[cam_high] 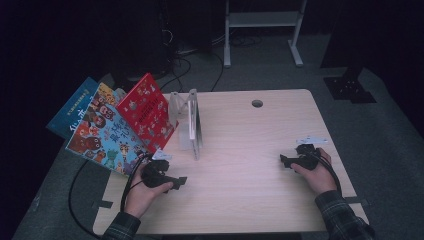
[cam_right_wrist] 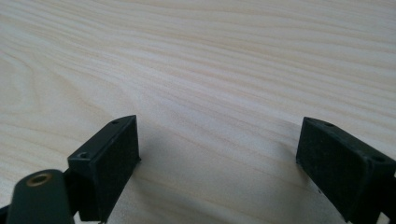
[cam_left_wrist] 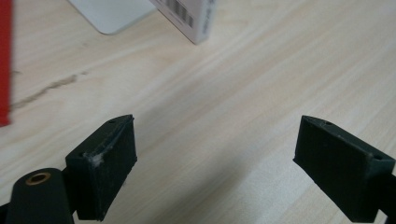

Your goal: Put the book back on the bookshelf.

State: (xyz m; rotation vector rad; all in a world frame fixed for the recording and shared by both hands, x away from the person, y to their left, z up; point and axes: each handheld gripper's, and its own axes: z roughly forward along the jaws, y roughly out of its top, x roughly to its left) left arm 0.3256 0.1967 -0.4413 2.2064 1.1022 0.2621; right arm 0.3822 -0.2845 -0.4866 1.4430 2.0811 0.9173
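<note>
in the high view, a light wooden table [cam_high: 240,165] is standing in a dark room, with a round cable hole [cam_high: 257,103] near its far edge. the left gripper [cam_high: 176,182] is resting on the near left part of the table, held in the person's left hand [cam_high: 142,192], with its black cable [cam_high: 77,200] looping off the table's left side. the right gripper [cam_high: 286,161] is lying on the near right part of the table in the person's right hand [cam_high: 316,172], pointing toward the table's middle, well apart from the left gripper. a clear acrylic book stand [cam_high: 181,120] is standing on the left half of the table, and a thin white book [cam_high: 195,127] is standing upright against it. three picture books are leaning fanned out over the table's left edge: a red book [cam_high: 147,110] nearest the stand, a multicoloured cartoon book [cam_high: 107,132] beside it, and a blue book [cam_high: 72,107] farthest left. the left gripper is sitting near the lower corner of the fanned books, apart from them. in the left gripper view, the two black jaws are standing wide apart with bare table between them; the white book's lower corner [cam_left_wrist: 191,18] with a barcode and the stand's base [cam_left_wrist: 112,14] are showing ahead, and a red edge [cam_left_wrist: 4,60] is running along the left. in the right gripper view, the jaws are likewise spreading wide over bare wood grain [cam_right_wrist: 210,70], holding nothing.
</note>
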